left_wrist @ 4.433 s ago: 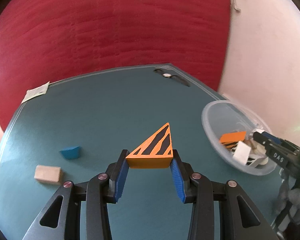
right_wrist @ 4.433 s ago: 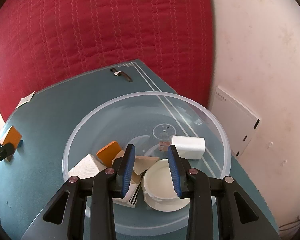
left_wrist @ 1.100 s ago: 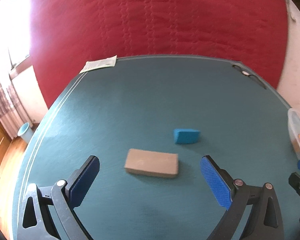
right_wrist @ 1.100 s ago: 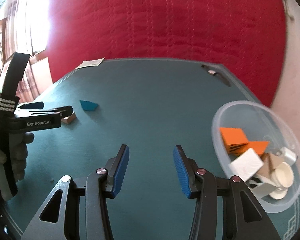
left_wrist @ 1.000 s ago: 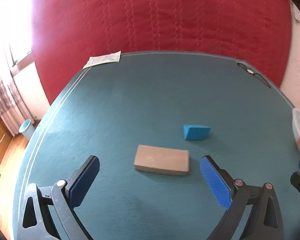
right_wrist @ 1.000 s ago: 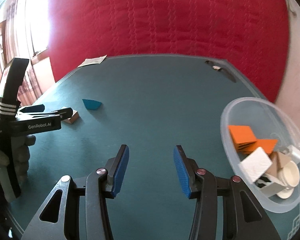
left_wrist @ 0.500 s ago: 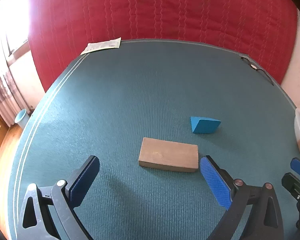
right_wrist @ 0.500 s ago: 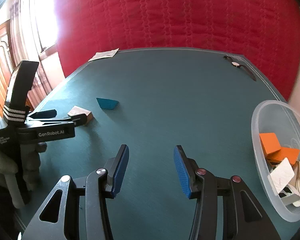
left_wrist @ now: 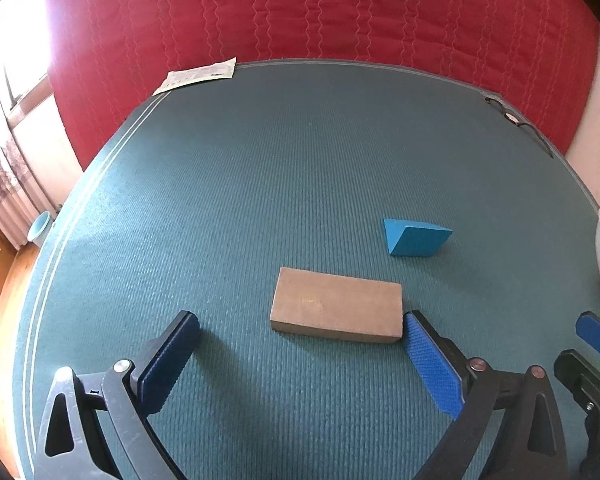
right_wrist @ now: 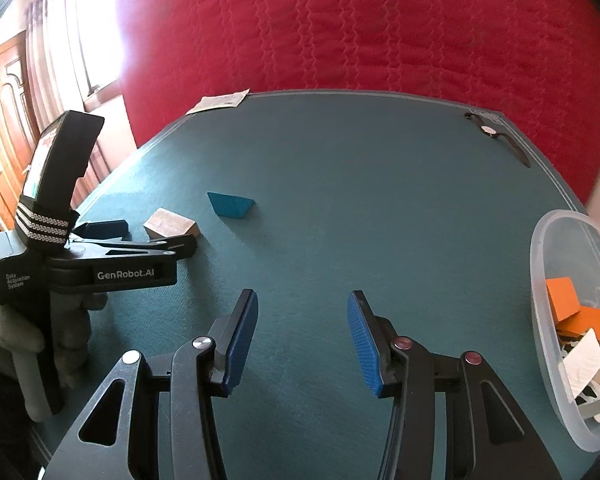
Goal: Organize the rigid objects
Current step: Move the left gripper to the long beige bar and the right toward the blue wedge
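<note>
A tan rectangular block [left_wrist: 336, 310] lies flat on the teal table, just ahead of my left gripper [left_wrist: 300, 332], which is wide open with its right fingertip beside the block's right end. The block also shows in the right wrist view [right_wrist: 171, 223], beside the left gripper [right_wrist: 156, 236]. A blue wedge block [left_wrist: 416, 237] lies further right; it also shows in the right wrist view [right_wrist: 231, 204]. My right gripper [right_wrist: 303, 312] is open and empty over bare table. A clear plastic bowl [right_wrist: 540, 264] at the right holds orange, white and other blocks.
A paper slip [left_wrist: 198, 76] lies at the table's far left corner. A wristwatch [right_wrist: 496, 138] lies at the far right corner. A red quilted cover hangs behind the table. The right gripper's tips [left_wrist: 596, 340] show at the left wrist view's right edge.
My left gripper has moved forward and down to the tan block, which is now between its open fingers' reach. My right gripper has swung left, away from the bowl.
</note>
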Demonstrator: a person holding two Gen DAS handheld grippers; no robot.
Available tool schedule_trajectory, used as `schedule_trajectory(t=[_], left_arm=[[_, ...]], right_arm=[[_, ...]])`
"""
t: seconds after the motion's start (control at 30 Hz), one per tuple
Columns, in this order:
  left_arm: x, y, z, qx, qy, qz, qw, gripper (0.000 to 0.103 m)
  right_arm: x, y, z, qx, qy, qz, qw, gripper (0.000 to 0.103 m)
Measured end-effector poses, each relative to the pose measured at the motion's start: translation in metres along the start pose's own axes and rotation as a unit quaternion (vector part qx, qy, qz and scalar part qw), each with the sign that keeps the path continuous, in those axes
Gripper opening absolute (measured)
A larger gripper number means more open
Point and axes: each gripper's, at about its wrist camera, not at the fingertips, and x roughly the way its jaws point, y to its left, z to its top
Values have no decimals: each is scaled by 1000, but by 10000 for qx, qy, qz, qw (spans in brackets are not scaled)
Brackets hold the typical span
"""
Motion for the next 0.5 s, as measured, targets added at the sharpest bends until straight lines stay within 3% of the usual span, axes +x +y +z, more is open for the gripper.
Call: schedule_trajectory(t=[0.27,0.5], left_arm=[[-8,-9,-5,353,-302,-257,9986,65],[-11,1,-2,74,-360,-319,9988,63]], right_arm=[[10,4,9,50,126,85,9999,48],[24,13,23,93,227,218,9995,48]])
